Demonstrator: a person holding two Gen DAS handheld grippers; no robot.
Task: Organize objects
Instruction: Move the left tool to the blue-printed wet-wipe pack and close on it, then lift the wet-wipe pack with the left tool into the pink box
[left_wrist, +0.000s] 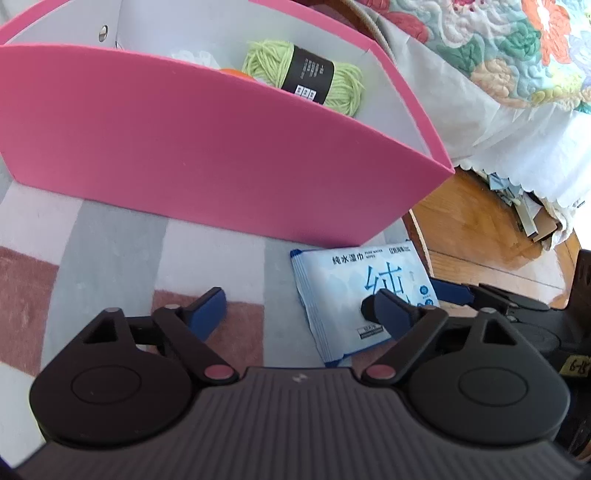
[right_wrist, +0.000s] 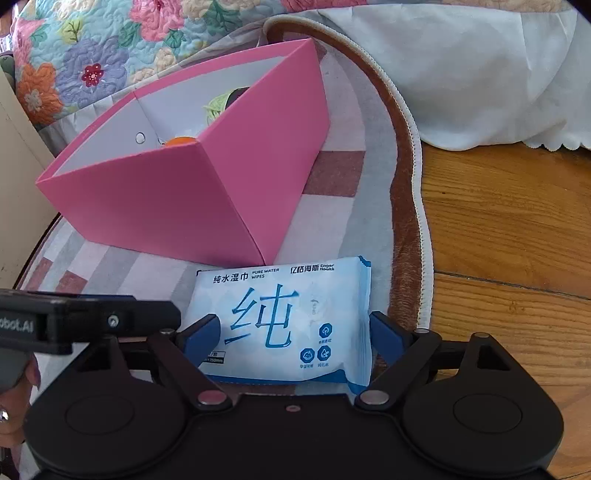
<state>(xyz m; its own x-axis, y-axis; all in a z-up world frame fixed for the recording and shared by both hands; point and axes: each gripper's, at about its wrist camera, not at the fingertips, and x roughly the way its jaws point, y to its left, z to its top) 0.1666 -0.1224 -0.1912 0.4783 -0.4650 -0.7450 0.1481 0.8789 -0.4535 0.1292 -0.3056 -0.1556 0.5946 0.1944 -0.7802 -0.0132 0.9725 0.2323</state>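
A blue and white pack of wet wipes (right_wrist: 291, 317) lies flat on the striped rug in front of a pink box (right_wrist: 192, 195). My right gripper (right_wrist: 291, 328) is open around the pack, one blue finger at each side, touching or nearly touching it. The pack also shows in the left wrist view (left_wrist: 354, 291). My left gripper (left_wrist: 295, 310) is open and empty over the rug, just left of the pack, facing the pink box (left_wrist: 207, 147). Inside the box lie a green yarn skein (left_wrist: 306, 74), something orange and something white.
The round rug's brown edge (right_wrist: 406, 206) runs close to the right of the pack, with wooden floor (right_wrist: 509, 236) beyond. A bed with a floral quilt (right_wrist: 92, 62) and white skirt stands behind the box. The left gripper's body (right_wrist: 74, 321) sits close to the left of my right gripper.
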